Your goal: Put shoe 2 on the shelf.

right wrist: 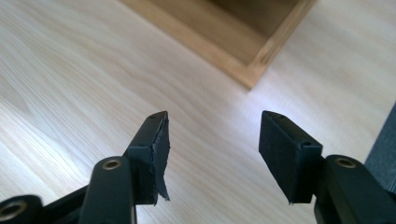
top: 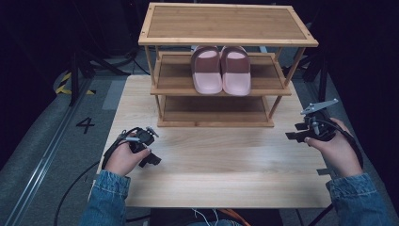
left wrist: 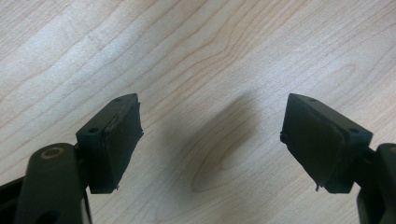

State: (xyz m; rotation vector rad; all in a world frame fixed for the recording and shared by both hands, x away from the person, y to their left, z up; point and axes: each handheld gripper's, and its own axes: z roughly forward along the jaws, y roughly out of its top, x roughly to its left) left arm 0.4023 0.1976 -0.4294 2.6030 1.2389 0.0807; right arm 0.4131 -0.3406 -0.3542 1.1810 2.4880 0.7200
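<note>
A pair of pink slippers (top: 220, 70) sits side by side on the middle shelf of a three-tier bamboo shoe rack (top: 226, 40) at the back of the wooden table (top: 211, 174). My left gripper (top: 150, 159) rests low over the table's left side, jaws open with bare wood between them (left wrist: 212, 100). My right gripper (top: 296, 132) hangs at the table's right edge, jaws open and empty (right wrist: 215, 116). Beyond them lies the rack's bottom front corner (right wrist: 247, 70).
The rack's top and bottom shelves hold nothing. A grey floor with a rail and a painted number 4 (top: 85, 124) lies left of the table. Dark stands (top: 75, 70) rise behind on both sides. Denim sleeves (top: 106, 195) enter from below.
</note>
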